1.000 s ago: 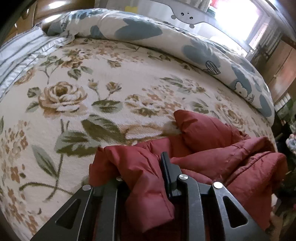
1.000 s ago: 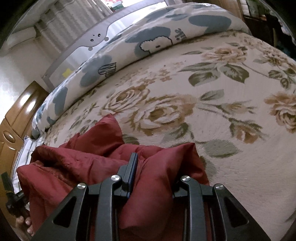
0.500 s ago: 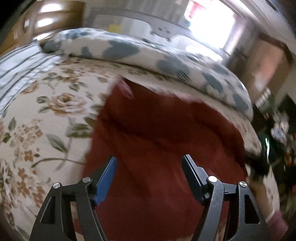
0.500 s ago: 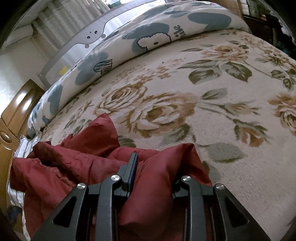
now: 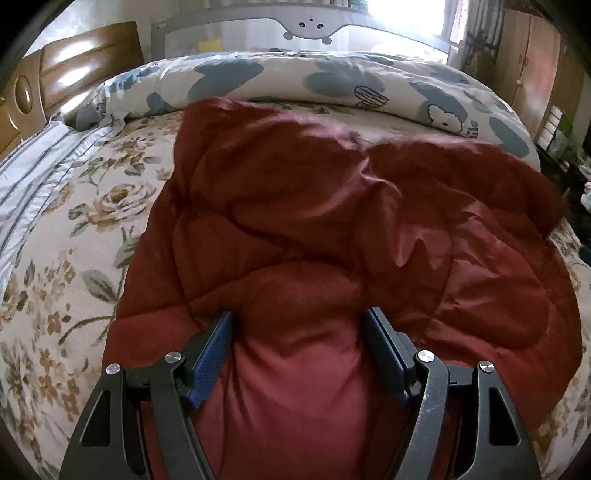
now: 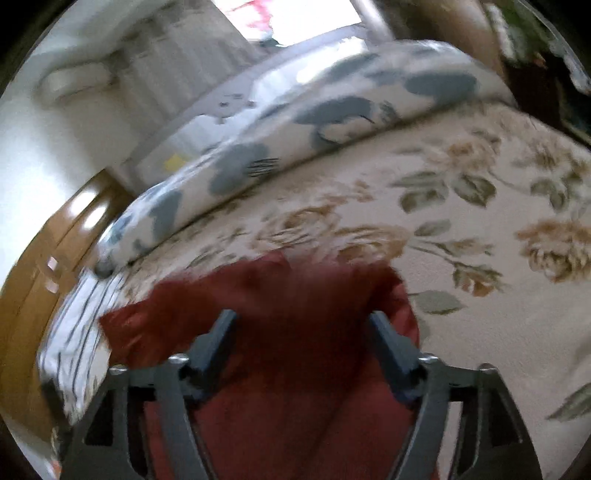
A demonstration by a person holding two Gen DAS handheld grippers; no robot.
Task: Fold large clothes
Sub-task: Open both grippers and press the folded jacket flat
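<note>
Spread now, puffy quilted maroon jacket (image 5: 332, 229)

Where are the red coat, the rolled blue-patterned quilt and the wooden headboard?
red coat (image 5: 295, 206), left wrist view, on its quilted middle.
blue-patterned quilt (image 5: 332, 79), left wrist view, on its top.
wooden headboard (image 5: 92, 48), left wrist view, on its glossy panel.

Daylight floods in from a blown-out window (image 5: 410, 22) beyond the far edge of the bed (image 5: 55, 258); glare spots the wooden headboard (image 5: 85, 62); left view sharp, right view motion-blurred; fisheye bending, dark corners.
</note>
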